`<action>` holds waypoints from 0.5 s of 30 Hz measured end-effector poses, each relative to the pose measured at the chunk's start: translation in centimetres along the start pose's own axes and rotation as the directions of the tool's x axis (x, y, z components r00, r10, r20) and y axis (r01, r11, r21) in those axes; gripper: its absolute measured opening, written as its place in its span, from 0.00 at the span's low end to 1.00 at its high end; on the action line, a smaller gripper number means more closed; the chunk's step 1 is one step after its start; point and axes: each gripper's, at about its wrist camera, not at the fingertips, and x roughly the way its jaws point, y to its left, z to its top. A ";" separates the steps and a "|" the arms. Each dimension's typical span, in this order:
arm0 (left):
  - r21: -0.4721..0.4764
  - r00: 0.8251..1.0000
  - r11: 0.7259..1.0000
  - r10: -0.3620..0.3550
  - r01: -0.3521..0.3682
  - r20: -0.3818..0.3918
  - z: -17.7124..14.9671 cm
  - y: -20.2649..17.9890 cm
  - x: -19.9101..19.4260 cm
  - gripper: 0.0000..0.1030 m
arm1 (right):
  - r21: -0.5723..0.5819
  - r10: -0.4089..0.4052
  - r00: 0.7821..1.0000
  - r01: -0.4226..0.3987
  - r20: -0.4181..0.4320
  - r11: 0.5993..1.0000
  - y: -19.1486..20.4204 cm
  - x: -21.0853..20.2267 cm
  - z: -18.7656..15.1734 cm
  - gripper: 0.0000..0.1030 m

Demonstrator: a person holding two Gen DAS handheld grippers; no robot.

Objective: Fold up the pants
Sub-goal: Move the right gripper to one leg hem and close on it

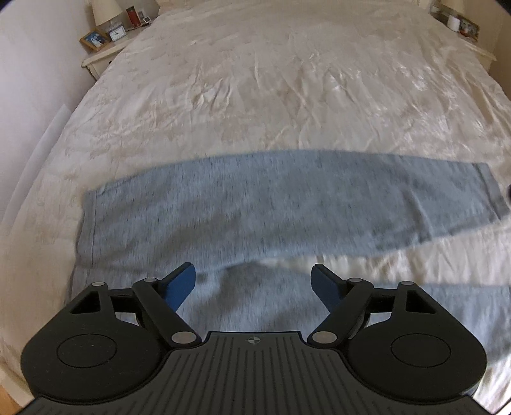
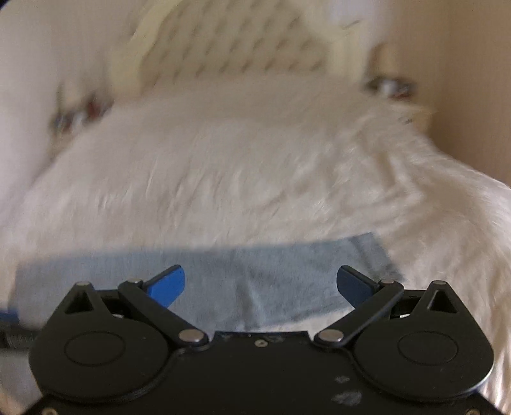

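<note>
Grey sweatpants (image 1: 255, 204) lie flat across the near part of a cream bedspread (image 1: 271, 89). One leg runs to the right and ends in a cuff (image 1: 491, 191); the second leg lies nearer, under the gripper. My left gripper (image 1: 254, 281) is open and empty, hovering over the crotch area. In the blurred right wrist view, my right gripper (image 2: 260, 284) is open and empty above the pants (image 2: 242, 274), close to a leg cuff (image 2: 373, 255).
A nightstand (image 1: 105, 48) with a lamp, photo frame and clock stands at the back left of the bed. Another nightstand (image 1: 463, 25) with small items is at the back right. A tufted headboard (image 2: 242, 41) is behind the bed.
</note>
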 end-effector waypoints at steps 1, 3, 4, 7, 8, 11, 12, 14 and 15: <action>-0.002 1.000 1.000 0.000 0.000 -0.002 0.4 0.1 0.5 0.73 | -0.045 0.035 0.999 -0.036 -0.024 0.998 -0.3 1.7 0.6 0.72; -0.010 1.000 1.000 -0.006 0.006 -0.016 1.6 0.2 2.1 0.68 | -0.098 0.029 0.997 -0.036 -0.066 0.995 -0.7 4.5 1.3 0.65; -0.013 1.000 1.000 -0.006 0.006 -0.021 2.1 0.2 2.8 0.64 | -0.133 0.037 0.995 -0.049 -0.092 0.990 -1.0 6.3 1.8 0.63; -0.042 0.998 0.998 -0.039 0.037 -0.045 3.7 0.6 5.4 0.60 | -0.217 0.057 0.987 -0.089 -0.149 0.972 -2.0 11.4 3.0 0.61; -0.056 0.997 0.997 -0.047 0.044 -0.060 4.2 0.8 6.3 0.60 | -0.238 0.062 0.984 -0.101 -0.167 0.966 -2.2 13.1 3.3 0.61; -0.068 0.990 0.996 -0.063 0.054 -0.124 6.0 1.0 9.3 0.59 | -0.280 0.078 0.975 -0.136 -0.207 0.950 -3.3 18.3 4.3 0.64; -0.062 0.989 0.997 -0.060 0.052 -0.137 6.6 1.0 10.3 0.59 | -0.295 0.085 0.972 -0.149 -0.218 0.944 -3.1 19.3 4.6 0.64; -0.054 0.987 0.997 -0.054 0.047 -0.150 7.6 1.0 11.7 0.59 | -0.342 0.098 0.964 -0.181 -0.246 0.922 -3.2 22.8 5.0 0.69; -0.055 0.986 0.997 -0.058 0.050 -0.159 8.1 1.0 12.5 0.59 | -0.372 0.107 0.958 -0.204 -0.265 0.905 -3.1 24.2 5.2 0.70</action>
